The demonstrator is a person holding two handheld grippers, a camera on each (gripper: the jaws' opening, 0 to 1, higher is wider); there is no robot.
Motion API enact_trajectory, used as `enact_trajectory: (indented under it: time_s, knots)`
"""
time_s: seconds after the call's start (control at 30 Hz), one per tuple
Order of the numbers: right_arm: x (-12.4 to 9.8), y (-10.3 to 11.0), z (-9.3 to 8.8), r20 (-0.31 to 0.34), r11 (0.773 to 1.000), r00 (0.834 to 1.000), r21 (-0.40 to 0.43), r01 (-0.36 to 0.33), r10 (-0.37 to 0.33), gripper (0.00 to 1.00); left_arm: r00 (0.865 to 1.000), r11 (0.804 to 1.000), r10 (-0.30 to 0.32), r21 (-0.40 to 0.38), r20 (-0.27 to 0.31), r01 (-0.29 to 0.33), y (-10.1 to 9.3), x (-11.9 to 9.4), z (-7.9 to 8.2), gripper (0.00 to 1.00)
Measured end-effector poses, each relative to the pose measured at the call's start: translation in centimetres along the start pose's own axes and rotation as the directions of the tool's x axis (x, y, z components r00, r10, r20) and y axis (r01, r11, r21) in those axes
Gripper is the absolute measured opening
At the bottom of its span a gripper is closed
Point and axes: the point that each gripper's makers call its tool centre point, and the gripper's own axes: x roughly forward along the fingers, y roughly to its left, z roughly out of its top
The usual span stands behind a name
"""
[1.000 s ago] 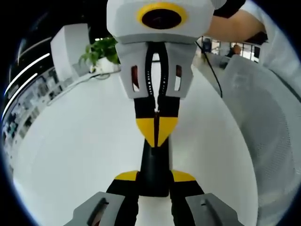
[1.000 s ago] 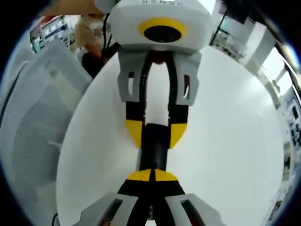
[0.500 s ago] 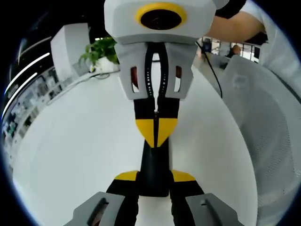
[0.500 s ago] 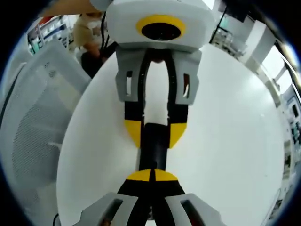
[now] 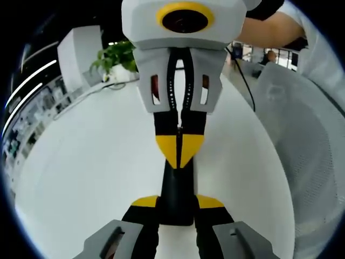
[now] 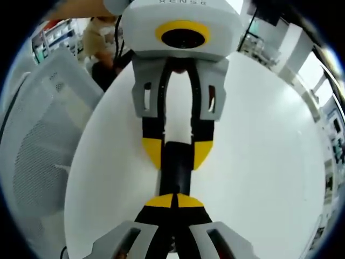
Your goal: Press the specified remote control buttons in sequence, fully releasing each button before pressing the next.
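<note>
The left gripper [image 5: 178,202] grips the near end of the black remote control [image 5: 178,189], one yellow-tipped jaw on each long edge, above the round white table [image 5: 81,172]. Facing it, the right gripper [image 5: 179,151] has its jaws pressed together, tips down on the far end of the remote. In the right gripper view the same closed tips [image 6: 173,201] sit on the remote [image 6: 175,167], with the left gripper [image 6: 176,154] clamping it beyond. A potted plant [image 5: 116,59] stands at the table's far edge, and a grey mesh chair [image 6: 38,135] waits beside the table.
</note>
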Motion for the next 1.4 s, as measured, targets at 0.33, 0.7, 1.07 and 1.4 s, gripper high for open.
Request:
enact_trajectory:
  time_s: [0.33, 0.7, 1.07, 1.4]
  knots:
    - [0.0, 0.0, 0.0, -0.013, 1.0, 1.0, -0.023, 0.01, -0.01, 0.0, 1.0, 1.0, 0.001, 0.002, -0.002, -0.001, 0.0, 0.0, 0.0, 0.24]
    - [-1.3, -0.4, 0.7, 0.032, 0.999, 0.999, -0.018, 0.04, -0.039, 0.0, 1.0, 1.0, 0.002, 0.006, -0.002, -0.002, 0.0, 0.0, -0.1, 0.24]
    - [-2.1, -0.5, 1.1, 0.036, 0.998, 0.997, -0.029, 0.063, -0.062, 0.0, 1.0, 1.0, 0.003, 0.006, 0.001, -0.003, 0.0, 0.0, 0.0, 0.24]
    - [-2.8, -0.5, 1.4, 0.039, 0.996, 0.997, -0.038, 0.075, -0.074, 0.0, 1.0, 1.0, 0.002, 0.006, 0.004, -0.002, 0.0, 0.0, 0.0, 0.24]
